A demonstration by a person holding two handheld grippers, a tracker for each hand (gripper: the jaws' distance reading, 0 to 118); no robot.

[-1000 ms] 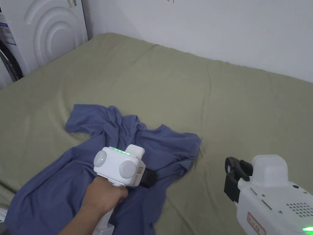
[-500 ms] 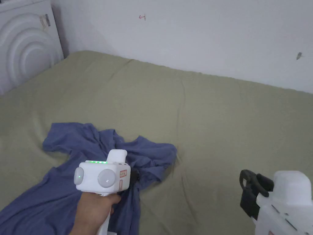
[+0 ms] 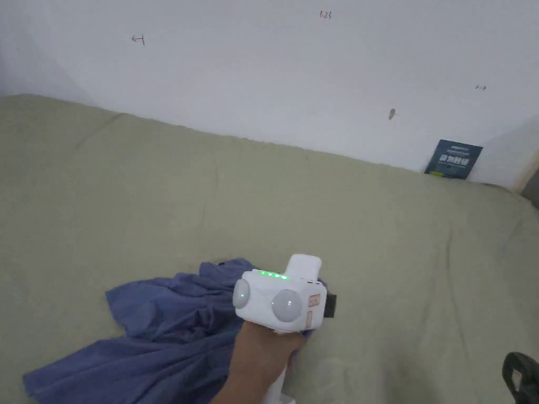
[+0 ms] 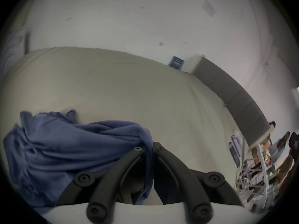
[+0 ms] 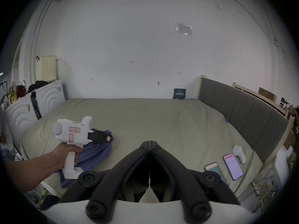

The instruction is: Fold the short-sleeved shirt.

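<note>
Here, my left gripper (image 4: 149, 149) jaws clamped on the blue shirt (image 4: 68, 146), bunched on the bed (image 3: 368, 221), my right gripper (image 5: 150, 142) jaws closed on nothing.

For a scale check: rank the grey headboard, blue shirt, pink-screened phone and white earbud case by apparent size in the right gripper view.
1. Grey headboard
2. Blue shirt, partly hidden
3. Pink-screened phone
4. White earbud case

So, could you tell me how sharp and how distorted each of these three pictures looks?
Head view: even light, undistorted, shirt fairly sharp. Left gripper view: fisheye, dark corners, motion-blurred, shirt smeared. Right gripper view: fisheye, bed edge bowed, left gripper sharp.
</note>
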